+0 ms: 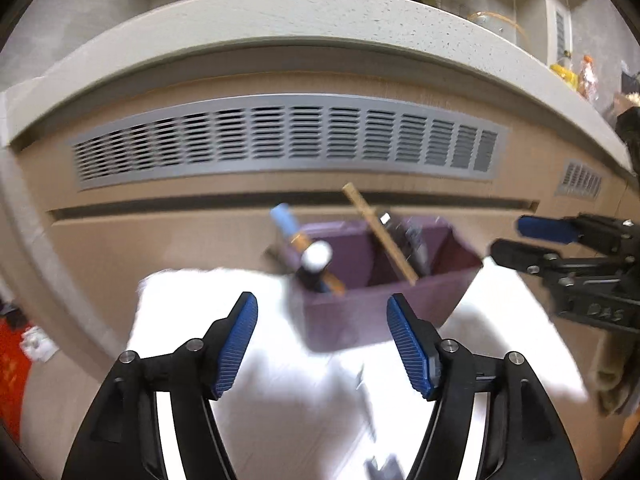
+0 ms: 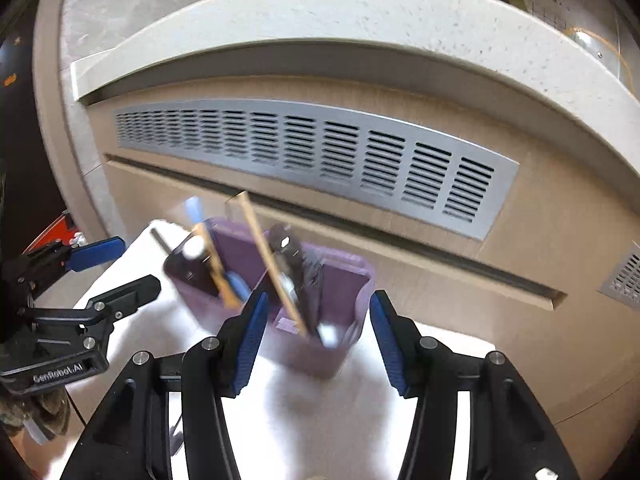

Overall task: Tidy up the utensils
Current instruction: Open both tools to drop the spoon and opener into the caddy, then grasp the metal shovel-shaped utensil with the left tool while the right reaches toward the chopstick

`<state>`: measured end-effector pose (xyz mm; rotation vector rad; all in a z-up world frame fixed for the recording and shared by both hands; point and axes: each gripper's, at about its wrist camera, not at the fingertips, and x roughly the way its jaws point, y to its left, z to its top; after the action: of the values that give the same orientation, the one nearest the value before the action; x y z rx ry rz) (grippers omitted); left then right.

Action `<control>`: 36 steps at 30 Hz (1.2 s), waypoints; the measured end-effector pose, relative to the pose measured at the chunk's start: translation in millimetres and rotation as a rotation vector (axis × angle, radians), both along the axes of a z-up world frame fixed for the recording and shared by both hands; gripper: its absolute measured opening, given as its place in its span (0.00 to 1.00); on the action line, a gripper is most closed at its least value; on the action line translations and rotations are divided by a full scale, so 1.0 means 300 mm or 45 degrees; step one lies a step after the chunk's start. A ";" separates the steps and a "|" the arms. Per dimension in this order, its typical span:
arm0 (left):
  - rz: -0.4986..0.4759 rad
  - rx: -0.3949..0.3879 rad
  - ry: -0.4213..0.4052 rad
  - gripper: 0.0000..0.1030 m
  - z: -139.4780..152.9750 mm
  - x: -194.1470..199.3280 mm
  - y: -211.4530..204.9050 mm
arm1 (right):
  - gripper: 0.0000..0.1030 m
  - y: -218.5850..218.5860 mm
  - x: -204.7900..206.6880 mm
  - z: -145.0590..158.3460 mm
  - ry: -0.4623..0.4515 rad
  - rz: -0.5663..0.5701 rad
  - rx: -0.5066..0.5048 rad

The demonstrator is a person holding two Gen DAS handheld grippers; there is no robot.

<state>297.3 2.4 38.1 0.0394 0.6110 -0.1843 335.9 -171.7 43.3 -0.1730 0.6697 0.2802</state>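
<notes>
A purple utensil holder stands on a white table; it also shows in the right wrist view. It holds a wooden stick, a blue-handled utensil, a white-tipped utensil and dark utensils. My left gripper is open and empty, just in front of the holder. My right gripper is open and empty, close in front of the holder; it also shows at the right of the left wrist view. The images are motion-blurred.
A wooden cabinet front with a long grey vent grille and a pale stone counter stands right behind the table. A small dark object lies on the table near me. Red clutter sits on the floor at left.
</notes>
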 end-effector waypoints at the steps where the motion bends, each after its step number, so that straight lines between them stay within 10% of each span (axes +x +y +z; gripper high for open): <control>1: 0.030 0.023 -0.004 0.68 -0.005 -0.039 0.015 | 0.50 0.008 -0.032 0.001 -0.001 0.017 0.000; 20: -0.070 -0.092 0.179 0.74 -0.143 -0.612 0.295 | 0.52 0.197 -0.535 -0.315 0.257 0.490 -0.081; 36: 0.167 -0.297 0.261 0.74 -0.201 -0.582 0.459 | 0.22 0.504 -0.531 -0.471 0.423 0.704 -0.098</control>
<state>122.6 140.0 -22.0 -0.2470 0.7901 -0.1326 176.5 -20.7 -98.1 -0.3917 0.9571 0.8272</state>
